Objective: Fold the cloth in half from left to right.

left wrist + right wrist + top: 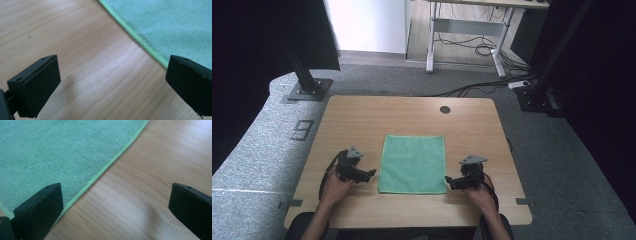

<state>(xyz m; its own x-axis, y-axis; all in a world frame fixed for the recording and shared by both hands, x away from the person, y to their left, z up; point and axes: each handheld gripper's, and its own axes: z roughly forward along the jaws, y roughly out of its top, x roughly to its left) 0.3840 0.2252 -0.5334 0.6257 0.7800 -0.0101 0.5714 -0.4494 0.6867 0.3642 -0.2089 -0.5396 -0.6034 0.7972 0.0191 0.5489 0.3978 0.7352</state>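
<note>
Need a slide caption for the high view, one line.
Green cloth lies flat on the wooden table, flanked by the open left gripper and open right gripper.

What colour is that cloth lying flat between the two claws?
The cloth is mint green with a brighter green hem, clearest in the right gripper view.
</note>
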